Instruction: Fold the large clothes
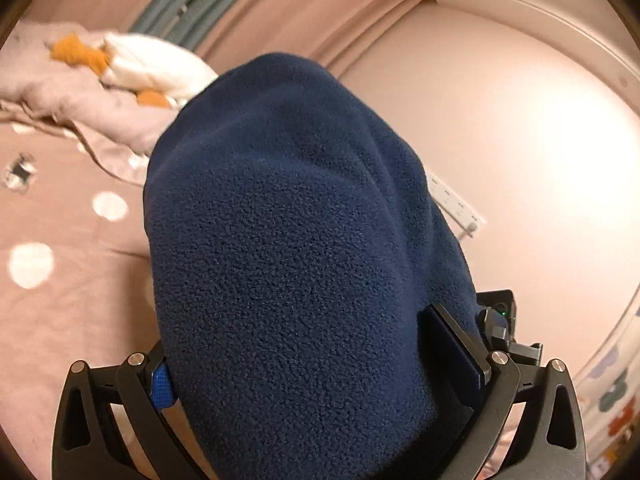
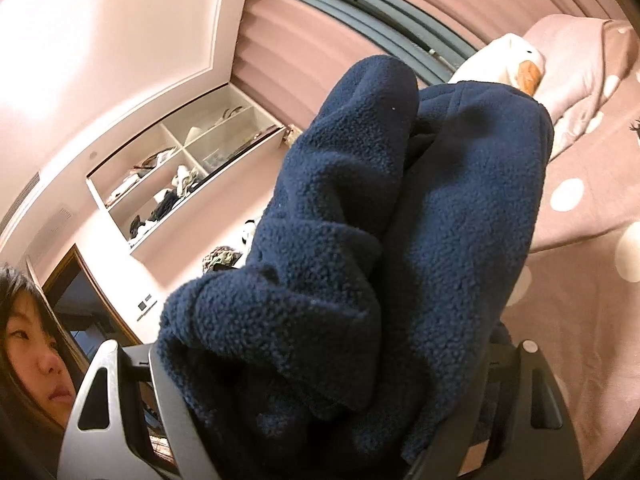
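Observation:
A thick navy fleece garment (image 1: pixel 296 220) fills the middle of the left wrist view. It is bunched between the fingers of my left gripper (image 1: pixel 304 340), whose blue pad (image 1: pixel 162 384) presses on its left side. In the right wrist view the same navy fleece (image 2: pixel 360 240) lies in heavy folds between the two fingers of my right gripper (image 2: pixel 340 356), which is shut on the bundle. Both grippers hold the cloth up above the bed. The fingertips are mostly hidden under the fleece.
Below lies a bed with a pink sheet with white dots (image 1: pixel 60 280). A white and orange plush toy (image 1: pixel 140 68) rests on crumpled pink bedding (image 1: pixel 80 112). Pink curtains (image 2: pixel 288 40), an open wall shelf (image 2: pixel 180 168), a wall socket strip (image 1: pixel 456 204) and a person's head (image 2: pixel 32 344) are also in view.

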The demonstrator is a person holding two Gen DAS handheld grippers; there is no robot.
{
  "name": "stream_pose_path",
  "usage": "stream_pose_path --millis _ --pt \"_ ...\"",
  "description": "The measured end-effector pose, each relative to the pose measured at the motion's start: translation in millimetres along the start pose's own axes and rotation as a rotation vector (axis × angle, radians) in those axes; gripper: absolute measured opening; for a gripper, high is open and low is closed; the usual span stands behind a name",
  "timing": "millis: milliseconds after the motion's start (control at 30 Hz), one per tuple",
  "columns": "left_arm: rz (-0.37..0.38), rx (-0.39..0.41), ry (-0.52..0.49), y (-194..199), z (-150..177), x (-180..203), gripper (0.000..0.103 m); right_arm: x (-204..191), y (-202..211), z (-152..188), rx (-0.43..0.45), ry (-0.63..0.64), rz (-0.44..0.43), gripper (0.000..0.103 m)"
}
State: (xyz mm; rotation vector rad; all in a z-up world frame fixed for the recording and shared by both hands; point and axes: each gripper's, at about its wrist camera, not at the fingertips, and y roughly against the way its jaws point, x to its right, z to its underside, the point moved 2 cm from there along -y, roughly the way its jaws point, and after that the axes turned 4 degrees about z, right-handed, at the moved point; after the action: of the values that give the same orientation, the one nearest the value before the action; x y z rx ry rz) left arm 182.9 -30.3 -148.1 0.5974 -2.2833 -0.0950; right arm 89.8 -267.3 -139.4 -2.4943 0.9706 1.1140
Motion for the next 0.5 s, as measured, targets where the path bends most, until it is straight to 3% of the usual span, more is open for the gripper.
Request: stream_pose_path --millis 367,500 --pt "-0.083 0.064 -0.032 61 16 25 0.103 -21 -18 26 -0.035 0.013 -0.110 0.082" --pt "-0.109 0.094 -0.040 71 -6 17 0.103 -29 -31 23 -0.043 0.030 -0.152 0.082"
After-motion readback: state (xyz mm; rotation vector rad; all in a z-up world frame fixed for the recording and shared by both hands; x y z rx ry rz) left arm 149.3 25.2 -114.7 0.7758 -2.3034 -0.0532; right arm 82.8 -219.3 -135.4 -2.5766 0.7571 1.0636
